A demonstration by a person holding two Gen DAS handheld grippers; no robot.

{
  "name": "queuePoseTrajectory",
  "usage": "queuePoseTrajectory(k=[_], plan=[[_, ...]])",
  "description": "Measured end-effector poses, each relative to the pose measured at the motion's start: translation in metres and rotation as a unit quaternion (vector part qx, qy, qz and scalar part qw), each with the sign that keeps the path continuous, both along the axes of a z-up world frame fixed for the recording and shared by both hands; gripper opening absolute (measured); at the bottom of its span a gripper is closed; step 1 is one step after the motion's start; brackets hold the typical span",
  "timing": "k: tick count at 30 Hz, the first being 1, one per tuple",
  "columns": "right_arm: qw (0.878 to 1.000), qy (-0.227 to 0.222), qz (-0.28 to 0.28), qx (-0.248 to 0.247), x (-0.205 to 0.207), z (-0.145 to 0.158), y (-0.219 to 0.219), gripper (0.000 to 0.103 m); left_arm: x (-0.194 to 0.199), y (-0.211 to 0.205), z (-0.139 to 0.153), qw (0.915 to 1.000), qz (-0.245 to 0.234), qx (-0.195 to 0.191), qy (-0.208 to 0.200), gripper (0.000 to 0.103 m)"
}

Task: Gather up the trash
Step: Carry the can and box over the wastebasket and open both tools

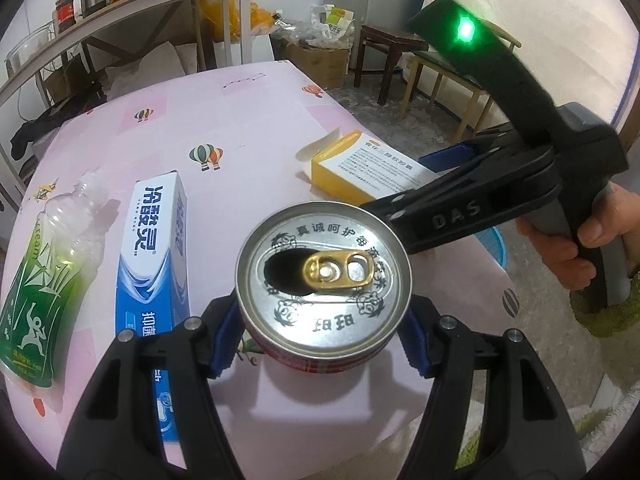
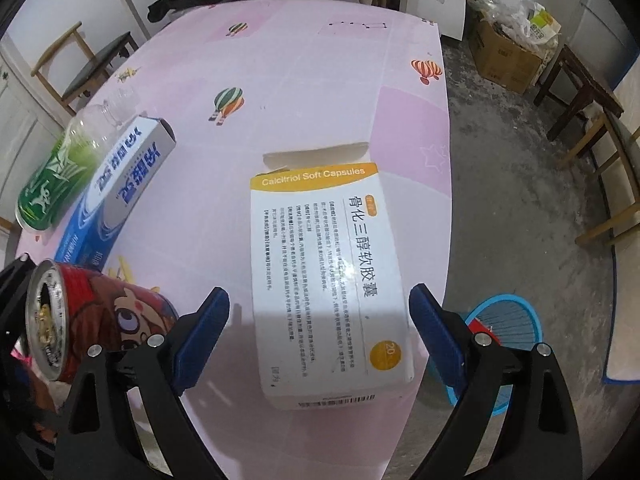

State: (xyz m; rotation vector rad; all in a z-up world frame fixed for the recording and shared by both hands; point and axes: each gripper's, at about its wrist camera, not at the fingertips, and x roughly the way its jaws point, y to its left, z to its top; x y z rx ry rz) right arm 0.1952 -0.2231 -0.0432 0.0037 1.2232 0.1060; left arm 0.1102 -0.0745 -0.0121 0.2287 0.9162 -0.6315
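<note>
Trash on the pink table (image 2: 320, 92) is noted as four items: a red can (image 1: 324, 276), a capsule box (image 2: 328, 280), a toothpaste carton (image 1: 154, 264) and an empty plastic bottle (image 1: 44, 280).

The can is held upright between the blue pads of the left gripper (image 1: 320, 340), clamped at its sides just below the rim; whether it is raised off the table cannot be told. The bottle and carton are seen lying side by side at the table's left.

The right gripper (image 2: 320, 332) is held above the capsule box with jaws spread wide, one pad on each long side, no contact yet visible. The box lies flat near the table edge, its end flap open.

Judged step: pickup of the box. A descent straight down is advised, pads kept parallel to the long sides, closure made gently since thin empty card would probably crush. A blue basket (image 2: 508, 320) on the floor beyond the edge is presumably the bin.
</note>
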Motion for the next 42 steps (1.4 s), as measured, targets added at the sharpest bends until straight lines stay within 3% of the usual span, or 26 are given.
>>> queuePoseTrajectory(k=[5, 8, 12, 17, 21, 24, 26, 29, 34, 36, 37, 38, 40, 42], plan=[[1.000, 0.001, 0.000, -0.010, 0.002, -0.006, 0.002, 0.088, -0.001, -0.003, 0.004, 1.0000, -0.005, 0.002, -0.008, 0.063], [1.000, 0.009, -0.015, 0.008, 0.001, -0.010, -0.005, 0.072, -0.001, -0.003, 0.008, 0.9999, -0.008, -0.004, -0.012, 0.063], [0.999, 0.000, -0.036, 0.034, -0.005, -0.008, -0.016, 0.071, 0.001, -0.005, 0.014, 0.9996, -0.019, -0.005, -0.018, 0.063], [0.989, -0.031, -0.096, 0.105, -0.025, 0.005, -0.055, 0.071, 0.007, -0.020, 0.026, 0.9988, -0.041, -0.016, -0.019, 0.063], [0.975, -0.064, -0.170, 0.125, -0.058, 0.018, -0.106, 0.071, 0.014, -0.047, 0.041, 0.9964, -0.074, -0.035, -0.021, 0.063], [0.958, -0.072, -0.245, 0.132, -0.092, 0.016, -0.155, 0.071, 0.019, -0.085, 0.052, 0.9907, -0.124, -0.056, -0.008, 0.063], [0.940, -0.061, -0.301, 0.151, -0.118, 0.002, -0.191, 0.071, 0.022, -0.110, 0.053, 0.9863, -0.153, -0.060, 0.009, 0.063], [0.906, -0.032, -0.377, 0.189, -0.155, -0.030, -0.240, 0.071, 0.026, -0.165, 0.043, 0.9769, -0.202, -0.049, 0.051, 0.063], [0.870, 0.004, -0.448, 0.207, -0.182, -0.075, -0.285, 0.071, 0.029, -0.253, 0.012, 0.9631, -0.247, -0.022, 0.105, 0.063], [0.857, -0.002, -0.465, 0.220, -0.184, -0.089, -0.306, 0.073, 0.034, -0.282, 0.003, 0.9621, -0.249, -0.019, 0.110, 0.064], [0.853, -0.002, -0.472, 0.220, -0.183, -0.096, -0.312, 0.077, 0.038, -0.298, -0.001, 0.9614, -0.248, -0.023, 0.117, 0.076], [0.851, -0.001, -0.479, 0.218, -0.182, -0.102, -0.320, 0.081, 0.040, -0.310, -0.004, 0.9625, -0.244, -0.025, 0.117, 0.081], [0.844, -0.003, -0.492, 0.212, -0.182, -0.119, -0.336, 0.085, 0.044, -0.324, -0.005, 0.9695, -0.222, -0.028, 0.100, 0.083], [0.835, 0.007, -0.508, 0.211, -0.183, -0.135, -0.350, 0.085, 0.046, -0.329, -0.004, 0.9709, -0.216, -0.030, 0.099, 0.083]])
